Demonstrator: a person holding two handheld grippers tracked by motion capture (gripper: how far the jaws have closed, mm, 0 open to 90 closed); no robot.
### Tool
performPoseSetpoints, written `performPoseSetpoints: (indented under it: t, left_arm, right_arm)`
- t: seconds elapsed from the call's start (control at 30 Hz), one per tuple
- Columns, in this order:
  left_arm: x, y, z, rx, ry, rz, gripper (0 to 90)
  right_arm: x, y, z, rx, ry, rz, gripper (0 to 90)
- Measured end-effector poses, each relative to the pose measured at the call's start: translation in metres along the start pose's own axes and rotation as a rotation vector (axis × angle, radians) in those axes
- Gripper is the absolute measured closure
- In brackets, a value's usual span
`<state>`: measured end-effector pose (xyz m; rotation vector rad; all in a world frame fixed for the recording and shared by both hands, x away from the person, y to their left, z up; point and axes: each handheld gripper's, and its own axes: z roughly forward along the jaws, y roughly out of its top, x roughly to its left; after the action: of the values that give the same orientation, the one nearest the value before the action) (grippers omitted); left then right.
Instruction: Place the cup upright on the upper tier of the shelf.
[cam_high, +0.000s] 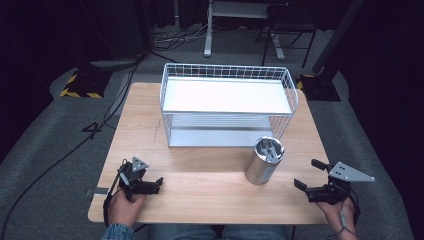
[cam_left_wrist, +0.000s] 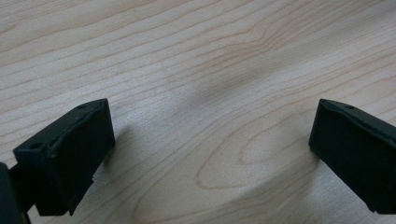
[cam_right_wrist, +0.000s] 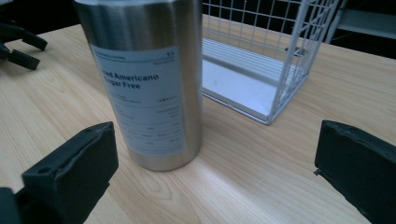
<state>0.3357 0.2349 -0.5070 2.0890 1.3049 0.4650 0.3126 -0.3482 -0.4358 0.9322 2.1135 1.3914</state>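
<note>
Nearest to us, our left gripper (cam_high: 145, 184) rests low at the front left of the desk (cam_high: 200, 195), its jaws spread wide over bare wood grain and grasping nothing. Our right gripper (cam_high: 309, 180) sits at the front right, jaws likewise released and empty, pointed at the steel can (cam_right_wrist: 144, 79) that stands upright just ahead of it.

The can is the thing to take, we judge. It stands on the desk a little right of centre, just in front of the white wire rack (cam_high: 227, 102) and near the rack's front right corner, apart from it. In the right gripper view the can sits left of the line between the jaws, so before closing we should swing the gripper until the body lies squarely between them. We want to grip across the label (cam_right_wrist: 144, 105), around mid-height, with the jaws level, so the smooth round wall does not squirt out or tip. Its open top (cam_high: 269, 148) seems to hold something, so we keep it upright.

Beyond it, the rack's lower shelf (cam_high: 220, 136) and upper shelf (cam_high: 225, 95) both lie bare.
</note>
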Motion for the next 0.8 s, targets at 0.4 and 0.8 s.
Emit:
performPoseSetpoints:
  t: [0.4,0.8]
  left_arm:
    - [0.0,-0.001,0.0,0.0,-0.001,-0.001,0.6]
    - [-0.002,-0.003,-0.002,-0.003,-0.003,0.005,0.6]
  right_arm:
    - [0.012,0.022,0.016,-0.032,0.077,-0.033,0.0]
    - [0.018,0.038,0.045,-0.036,0.163,-0.065,0.0]
